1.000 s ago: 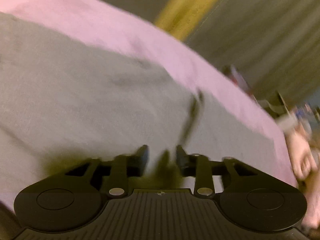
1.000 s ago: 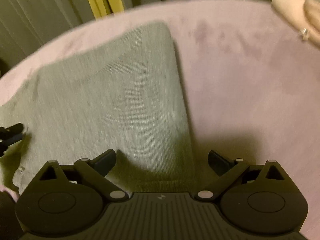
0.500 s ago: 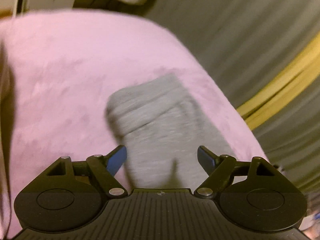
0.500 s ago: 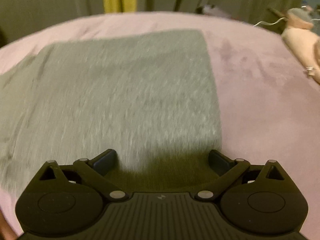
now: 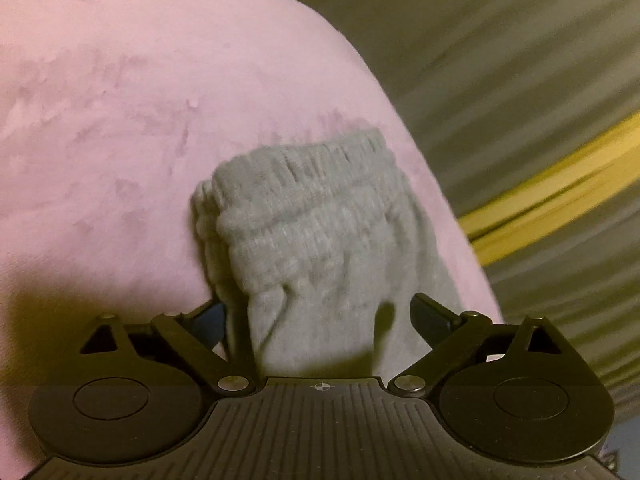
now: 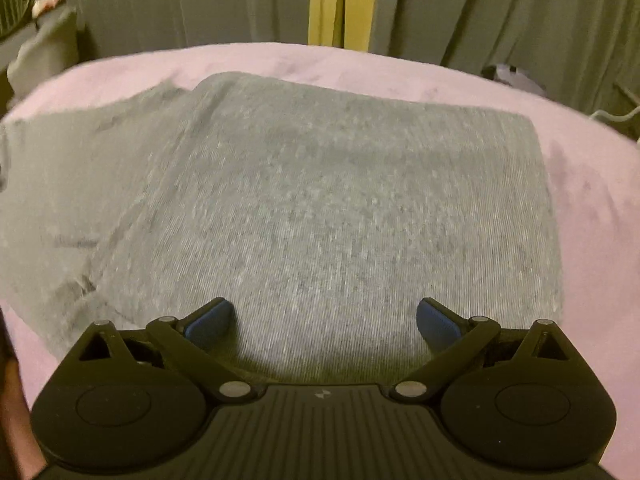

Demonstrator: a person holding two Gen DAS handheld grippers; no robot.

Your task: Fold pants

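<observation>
Grey pants lie flat on a pink bed cover. In the left wrist view their ribbed waistband end (image 5: 308,208) reaches toward the bed's edge, and my left gripper (image 5: 320,320) hovers over the fabric just behind it. Its jaws are opening, wide apart, with cloth under the gap but nothing pinched. In the right wrist view the broad folded panel of the pants (image 6: 320,200) fills the middle, with a creased flap to the left. My right gripper (image 6: 324,320) is open above the near edge of this panel, its blue pads clear of the cloth.
The pink bed cover (image 6: 592,216) surrounds the pants on all sides. Grey curtains (image 6: 500,4) with a yellow strip (image 6: 326,0) hang behind the bed. A grey chair-like shape (image 6: 44,48) stands at the far left.
My left gripper swung from the middle of the pants to the waistband end and its jaws spread wide. My right gripper shifted over the folded panel, staying open.
</observation>
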